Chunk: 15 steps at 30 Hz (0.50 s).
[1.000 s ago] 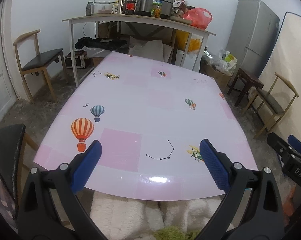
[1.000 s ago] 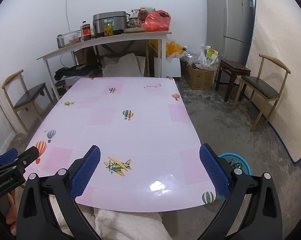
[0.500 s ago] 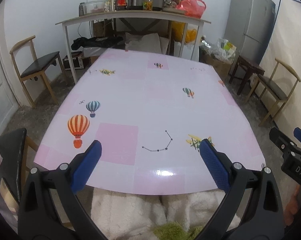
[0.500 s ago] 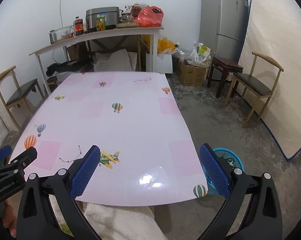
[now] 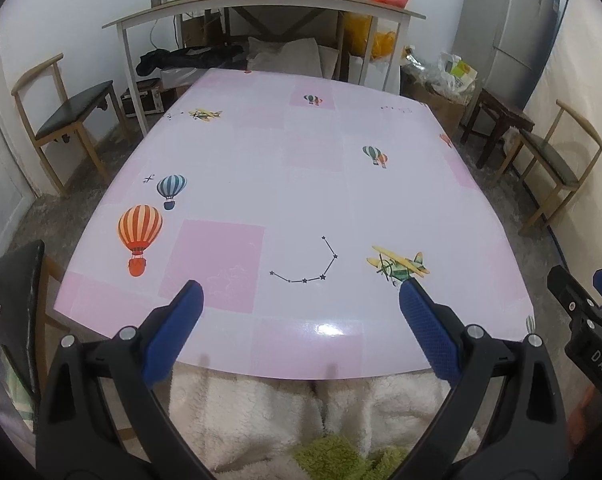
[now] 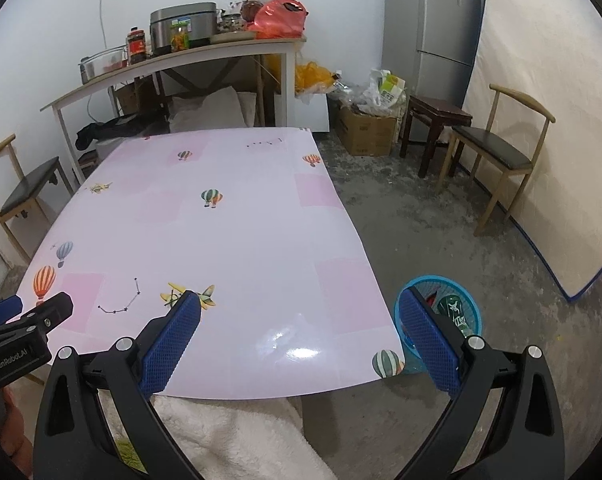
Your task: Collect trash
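White walls, concrete floor (image 6: 441,240), wooden chairs (image 6: 505,152), grey fridge (image 6: 433,28).

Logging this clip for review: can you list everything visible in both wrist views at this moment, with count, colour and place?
table: one, pink and white with balloon and plane prints, centre.
basket: one, blue, on the floor right of the table, wrappers inside.
side table: one, white, by the far wall, carrying jars and a cooker.
red bag: one, on the side table.
fridge: one, grey, far right corner.
chairs: two clearly seen, wooden with dark seats, left and right walls.
stool: one, dark brown, beside the fridge.
cardboard box: one, brown, near the stool.
left gripper: open, empty.
right gripper: open, empty.
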Each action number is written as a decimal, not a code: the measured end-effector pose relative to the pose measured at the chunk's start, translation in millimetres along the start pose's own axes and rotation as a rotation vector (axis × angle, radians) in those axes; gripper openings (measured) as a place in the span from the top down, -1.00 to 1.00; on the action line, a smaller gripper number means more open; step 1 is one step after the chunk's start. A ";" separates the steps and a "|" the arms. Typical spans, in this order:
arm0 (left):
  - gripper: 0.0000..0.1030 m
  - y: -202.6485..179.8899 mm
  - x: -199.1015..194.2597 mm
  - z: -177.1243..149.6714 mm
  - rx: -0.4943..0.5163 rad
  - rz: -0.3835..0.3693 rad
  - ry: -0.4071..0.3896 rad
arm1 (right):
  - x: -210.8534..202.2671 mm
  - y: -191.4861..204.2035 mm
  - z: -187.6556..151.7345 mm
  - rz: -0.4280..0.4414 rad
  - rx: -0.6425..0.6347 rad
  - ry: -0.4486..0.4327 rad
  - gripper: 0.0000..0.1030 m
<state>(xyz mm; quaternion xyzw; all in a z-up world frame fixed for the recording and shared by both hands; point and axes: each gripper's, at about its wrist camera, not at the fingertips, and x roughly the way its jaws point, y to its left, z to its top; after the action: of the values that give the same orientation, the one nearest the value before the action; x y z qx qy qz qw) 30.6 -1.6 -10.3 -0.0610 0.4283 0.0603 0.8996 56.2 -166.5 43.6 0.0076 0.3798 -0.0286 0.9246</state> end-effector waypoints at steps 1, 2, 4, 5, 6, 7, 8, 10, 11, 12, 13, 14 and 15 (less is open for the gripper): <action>-0.83 -0.9 1.0 -0.2 0.002 -0.001 0.007 | 0.9 -1.0 -1.1 0.000 0.002 0.004 -0.87; -0.83 -1.4 2.1 -0.3 0.003 -0.002 0.014 | 1.9 -1.7 -1.8 -0.001 0.004 0.008 -0.87; -0.83 -2.3 4.0 -0.8 0.004 0.004 0.026 | 3.8 -3.1 -3.5 -0.003 0.011 0.020 -0.87; -0.83 -2.4 5.1 -1.5 0.005 0.004 0.035 | 4.8 -3.9 -4.2 -0.004 0.016 0.026 -0.87; -0.83 -3.0 6.1 -1.0 0.004 0.007 0.041 | 5.6 -4.5 -4.3 -0.004 0.019 0.031 -0.87; -0.83 -3.2 6.7 -1.6 0.005 0.010 0.046 | 6.1 -5.2 -5.0 -0.001 0.022 0.036 -0.87; -0.83 -3.6 6.9 -2.2 0.006 0.012 0.051 | 6.8 -5.2 -6.1 0.001 0.027 0.044 -0.87; -0.83 -4.3 7.5 -3.2 0.009 0.018 0.061 | 8.0 -6.1 -7.5 0.001 0.033 0.058 -0.87; -0.83 -4.6 7.5 -3.7 0.012 0.018 0.064 | 8.3 -5.5 -8.3 0.003 0.033 0.065 -0.87; -0.83 -5.4 6.8 -4.7 0.014 0.021 0.065 | 8.5 -4.7 -8.3 0.005 0.032 0.068 -0.87; -0.83 -5.5 6.4 -5.3 0.016 0.023 0.065 | 8.4 -3.7 -9.3 0.001 0.028 0.070 -0.87; -0.83 -5.4 6.1 -6.1 0.019 0.025 0.067 | 7.9 -2.5 -10.3 -0.002 0.023 0.072 -0.87; -0.83 -4.7 5.8 -6.6 0.020 0.027 0.069 | 7.1 -2.2 -11.3 0.002 0.020 0.072 -0.87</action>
<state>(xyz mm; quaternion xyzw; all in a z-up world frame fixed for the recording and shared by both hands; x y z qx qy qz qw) 30.0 -7.0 -18.6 -0.0484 0.4603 0.0660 0.8840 53.2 -168.6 30.6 0.0184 0.4128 -0.0315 0.9101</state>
